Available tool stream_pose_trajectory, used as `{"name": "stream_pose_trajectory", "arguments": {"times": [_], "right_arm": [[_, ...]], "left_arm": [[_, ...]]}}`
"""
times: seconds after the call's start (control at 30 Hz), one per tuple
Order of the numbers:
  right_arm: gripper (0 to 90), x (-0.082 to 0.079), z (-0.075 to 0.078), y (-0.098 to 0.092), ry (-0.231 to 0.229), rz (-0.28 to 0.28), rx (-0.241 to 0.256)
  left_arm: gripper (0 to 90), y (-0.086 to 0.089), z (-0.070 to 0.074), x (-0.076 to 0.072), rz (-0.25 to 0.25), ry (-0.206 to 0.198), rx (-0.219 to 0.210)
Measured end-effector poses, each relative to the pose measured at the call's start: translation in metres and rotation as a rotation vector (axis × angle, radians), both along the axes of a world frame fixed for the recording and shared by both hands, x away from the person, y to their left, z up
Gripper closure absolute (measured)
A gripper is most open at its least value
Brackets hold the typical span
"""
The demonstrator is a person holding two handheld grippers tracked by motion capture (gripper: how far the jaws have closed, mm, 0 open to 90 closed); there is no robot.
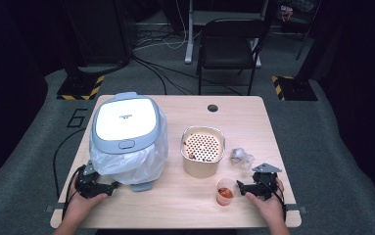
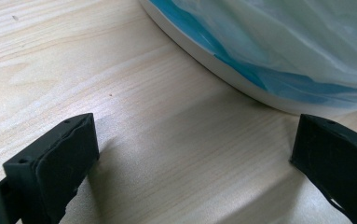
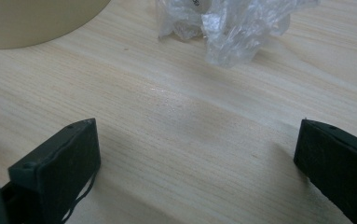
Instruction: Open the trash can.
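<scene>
Small clear cup (image 1: 225,191) — upright, reddish contents — near table's front edge.

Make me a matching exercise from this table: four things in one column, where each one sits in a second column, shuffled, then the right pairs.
Things:
1. lidded bin
2. beige container
3. crumpled plastic wrap
4. small cup

Places:
A. just off the right gripper's jaw tips
B. left half of the table, clear bag around it
C. table centre, perforated insert inside
D. right of the beige container

Pairs: 1-B, 2-C, 3-D, 4-A
</scene>
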State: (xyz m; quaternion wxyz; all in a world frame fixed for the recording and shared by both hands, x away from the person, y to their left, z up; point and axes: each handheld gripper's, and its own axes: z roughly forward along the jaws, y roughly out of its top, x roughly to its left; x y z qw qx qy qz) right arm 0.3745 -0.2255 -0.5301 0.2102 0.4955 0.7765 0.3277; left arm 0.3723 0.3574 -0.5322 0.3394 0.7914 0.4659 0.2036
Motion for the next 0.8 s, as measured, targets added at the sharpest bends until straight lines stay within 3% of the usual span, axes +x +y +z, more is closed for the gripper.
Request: {"name": "stream_pose_trajectory", "arguments": {"times": [0.23, 0.3, 0.33, 0.5, 0.6, 0.67, 0.7, 0.8], "right_arm": [[0.0, 0.001, 0.0, 0.001, 0.001, -0.007, 0.005], [0.0, 0.002, 0.0, 0.002, 0.003, -0.002, 0.007], [0.0, 0.002, 0.0, 0.001, 0.002, 0.003, 0.001], [0.0, 0.003, 0.0, 0.001, 0.0, 0.008, 0.0], [1.1, 0.002, 0.0, 0.001, 0.001, 0.002, 0.006], [4.8, 0.001, 0.001, 0.001, -0.008, -0.024, 0.015], [8.4, 0.001, 0.001, 0.0, -0.013, -0.021, 0.015], [14.9, -0.003, 0.002, -0.002, -0.029, -0.037, 0.039]], "left_arm": [[0.5, -0.002, 0.0, -0.001, 0.015, 0.004, -0.01], [0.9, -0.003, -0.001, -0.005, 0.017, 0.009, -0.04], [2.0, -0.001, 0.0, -0.005, 0.006, -0.006, -0.011], [5.4, -0.002, 0.0, -0.006, 0.037, -0.017, -0.015], [10.5, -0.001, 0.001, -0.008, 0.039, -0.012, -0.021], [16.3, 0.0, 0.001, -0.011, 0.038, -0.029, -0.034], [17.9, 0.002, 0.003, -0.011, 0.035, -0.018, -0.023], [28.4, 0.002, 0.006, -0.012, 0.044, -0.011, -0.06]]}}
